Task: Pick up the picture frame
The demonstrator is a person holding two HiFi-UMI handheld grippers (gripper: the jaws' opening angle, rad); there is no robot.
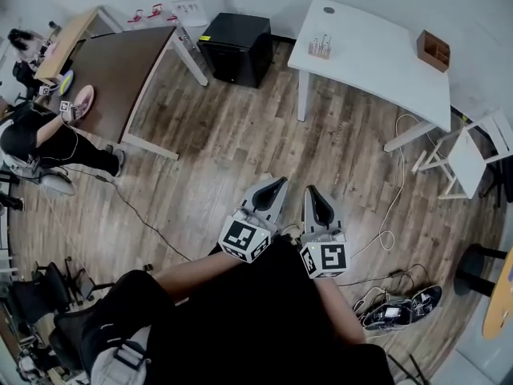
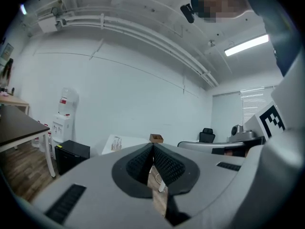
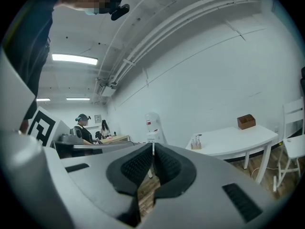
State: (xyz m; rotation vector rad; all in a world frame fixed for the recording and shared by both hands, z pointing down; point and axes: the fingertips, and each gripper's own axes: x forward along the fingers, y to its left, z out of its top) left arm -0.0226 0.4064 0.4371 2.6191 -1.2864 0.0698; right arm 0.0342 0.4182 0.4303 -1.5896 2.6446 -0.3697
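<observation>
No picture frame shows in any view. In the head view my left gripper (image 1: 276, 184) and right gripper (image 1: 313, 193) are held side by side above the wooden floor (image 1: 240, 151), close to my body, jaws pointing away from me. Both are shut with nothing between the jaws. In the left gripper view the left gripper (image 2: 153, 146) has its black pads meeting at the tips. The right gripper (image 3: 153, 147) looks the same in the right gripper view.
A white table (image 1: 377, 62) stands ahead right with a small wooden box (image 1: 433, 50) and a small rack (image 1: 321, 47). A black cabinet (image 1: 235, 48) and brown table (image 1: 120, 70) are ahead left. A person (image 1: 44, 135) sits left. Cables (image 1: 393, 207) and shoes (image 1: 397, 310) lie right.
</observation>
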